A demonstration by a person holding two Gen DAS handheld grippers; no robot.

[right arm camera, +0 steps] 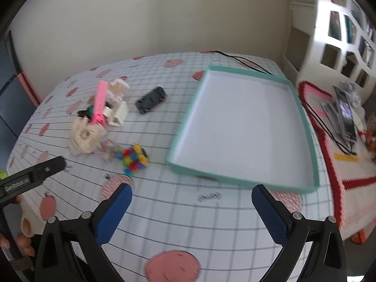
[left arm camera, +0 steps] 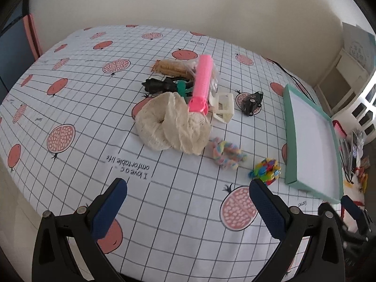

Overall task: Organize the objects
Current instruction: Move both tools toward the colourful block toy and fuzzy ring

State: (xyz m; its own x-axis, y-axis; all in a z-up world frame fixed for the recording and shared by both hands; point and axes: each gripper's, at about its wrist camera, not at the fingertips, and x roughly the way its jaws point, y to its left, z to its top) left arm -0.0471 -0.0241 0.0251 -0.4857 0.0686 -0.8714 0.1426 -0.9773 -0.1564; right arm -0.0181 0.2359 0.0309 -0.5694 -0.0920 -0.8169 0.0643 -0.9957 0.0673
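A pile of small objects lies mid-table: a cream scrunchie [left arm camera: 169, 124], a pink tube [left arm camera: 201, 84], a white plastic clip [left arm camera: 223, 108], a black toy car [left arm camera: 252, 103], a pastel braided rope [left arm camera: 226, 156] and a multicoloured toy [left arm camera: 266, 170]. A teal-rimmed empty white tray [left arm camera: 287, 127] stands to the right. My left gripper [left arm camera: 188, 188] is open and empty, in front of the pile. My right gripper [right arm camera: 191, 195] is open and empty, in front of the tray [right arm camera: 312, 141]. The car [right arm camera: 151, 99], scrunchie [right arm camera: 85, 136] and multicoloured toy [right arm camera: 134, 159] also show there.
The table wears a white grid cloth with pomegranate prints [left arm camera: 70, 108]. A wall runs behind it. A crocheted mat with a phone [right arm camera: 345, 115] and black cable lies right of the table, beside a white shelf unit [right arm camera: 340, 35]. The left gripper's body [right arm camera: 33, 176] shows at the left.
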